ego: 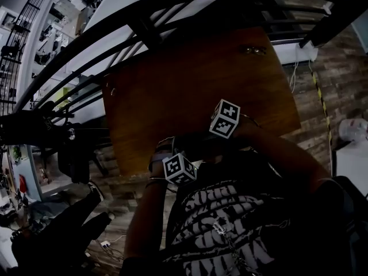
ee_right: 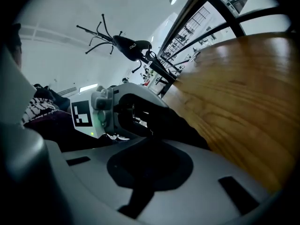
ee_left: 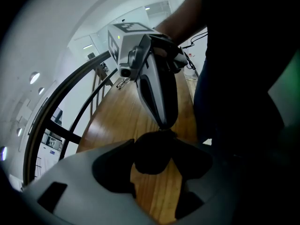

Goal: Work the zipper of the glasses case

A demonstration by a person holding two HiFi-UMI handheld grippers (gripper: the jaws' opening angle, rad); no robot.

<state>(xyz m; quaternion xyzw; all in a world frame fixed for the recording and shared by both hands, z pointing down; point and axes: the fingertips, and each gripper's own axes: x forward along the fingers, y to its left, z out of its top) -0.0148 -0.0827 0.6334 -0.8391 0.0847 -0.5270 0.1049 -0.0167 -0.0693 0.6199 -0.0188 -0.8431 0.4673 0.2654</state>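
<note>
**Case between both my claws at the near table edge**

My left claw (ee_left: 156,171) points steeply down, and its jaws stand wide apart round one end of the case (ee_left: 150,154). That end fills most of the gap. The pads look to press on its two sides near the top, with bare wood showing below it, so I read this as a wide grip on the case.

My right claw (ee_right: 151,149) has its jaws tight together. In the left gripper view its joined tips come down from above and touch the upper edge of the case, just beyond my left jaws. Whether they pinch anything of the zipper I cannot tell; everything there is black on black.

In the right gripper view the case runs as a dark bar from my left claw to the tips of my right one. The head view puts both claws close together at the near edge of the table (ego: 172,85), right in front of my chest. The left cube (ego: 179,168) sits nearer to me than the right cube (ego: 225,118), and the case is lost in the shadow between them.

A pair of glasses (ego: 253,50) lies at the far side of the table, well apart from the case.
</note>
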